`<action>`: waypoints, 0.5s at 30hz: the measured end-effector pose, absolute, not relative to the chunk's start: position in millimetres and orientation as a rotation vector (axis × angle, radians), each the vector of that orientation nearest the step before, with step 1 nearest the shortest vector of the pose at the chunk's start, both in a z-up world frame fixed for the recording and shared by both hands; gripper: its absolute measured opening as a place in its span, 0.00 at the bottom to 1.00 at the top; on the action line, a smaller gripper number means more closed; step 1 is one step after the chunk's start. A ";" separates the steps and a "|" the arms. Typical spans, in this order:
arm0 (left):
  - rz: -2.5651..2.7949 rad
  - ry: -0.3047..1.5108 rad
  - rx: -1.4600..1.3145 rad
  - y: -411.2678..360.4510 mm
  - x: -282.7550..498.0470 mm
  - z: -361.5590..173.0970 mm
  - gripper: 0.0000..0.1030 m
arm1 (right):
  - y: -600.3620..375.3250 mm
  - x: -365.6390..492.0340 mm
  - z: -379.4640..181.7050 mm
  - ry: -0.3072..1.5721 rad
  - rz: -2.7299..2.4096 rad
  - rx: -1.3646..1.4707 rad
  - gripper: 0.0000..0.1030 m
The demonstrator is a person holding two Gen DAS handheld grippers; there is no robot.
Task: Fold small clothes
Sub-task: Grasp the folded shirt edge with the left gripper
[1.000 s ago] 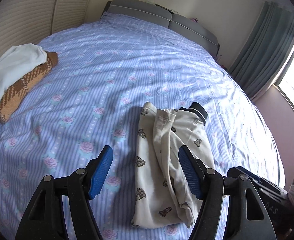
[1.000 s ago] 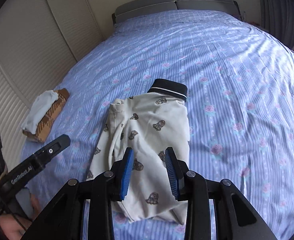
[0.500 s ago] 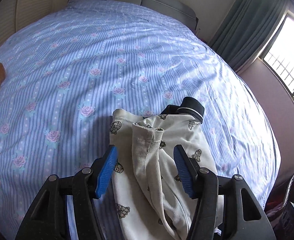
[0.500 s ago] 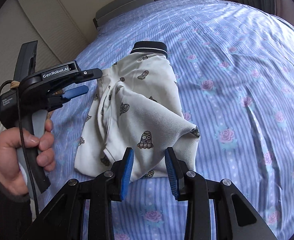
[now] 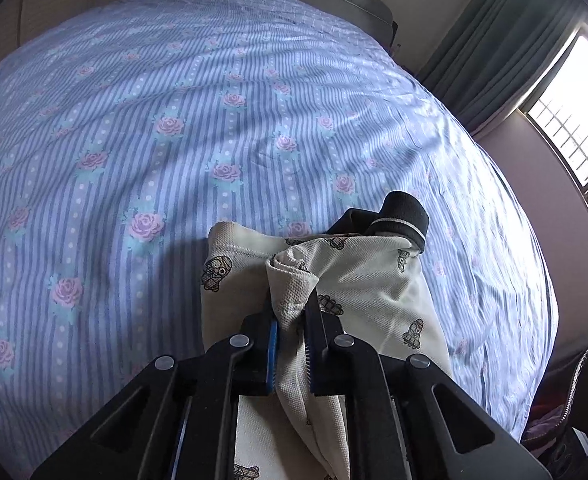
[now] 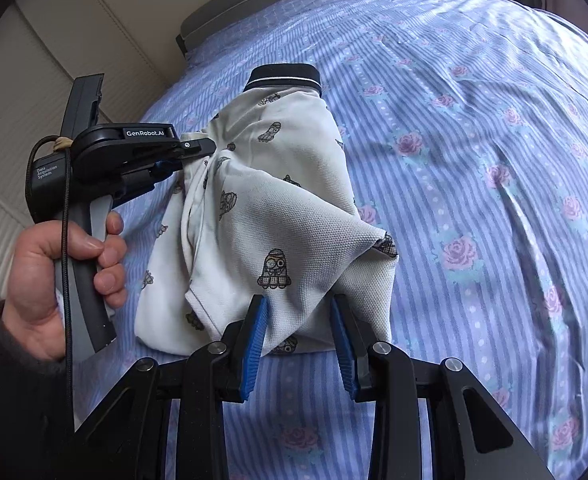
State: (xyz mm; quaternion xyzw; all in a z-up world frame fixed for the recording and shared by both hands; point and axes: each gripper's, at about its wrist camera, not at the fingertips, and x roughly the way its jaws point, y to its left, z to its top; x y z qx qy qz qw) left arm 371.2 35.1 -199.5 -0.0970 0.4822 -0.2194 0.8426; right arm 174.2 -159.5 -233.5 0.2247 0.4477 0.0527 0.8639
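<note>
A small white shirt (image 6: 278,208) with a cartoon print and a dark collar (image 6: 284,74) lies bunched on the bed (image 6: 494,160), on its blue striped cover with pink roses. The left gripper (image 5: 292,320) is closing on a rolled fold of the shirt – the cloth sits pinched between its blue pads. A hand (image 6: 50,264) holds its handle. The right gripper (image 6: 300,316) stands partly open at the near hem of the shirt; its pads are beside the cloth and do not press it.

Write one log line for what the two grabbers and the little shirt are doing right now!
left gripper: closing, pinching shirt fold | right gripper: fingers apart at shirt hem, no grip | shirt: bunched on bed, collar far end
</note>
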 end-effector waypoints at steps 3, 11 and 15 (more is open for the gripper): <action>-0.471 1.022 -0.191 34.3 372.9 -197.2 0.12 | -153.7 167.6 -232.7 0.942 0.139 0.492 0.33; -0.484 1.023 -0.168 32.2 373.3 -192.6 0.12 | -147.8 171.4 -252.1 0.999 0.202 0.586 0.33; -0.495 1.020 -0.151 30.0 373.5 -192.2 0.12 | -153.0 171.0 -259.6 0.971 0.235 0.663 0.19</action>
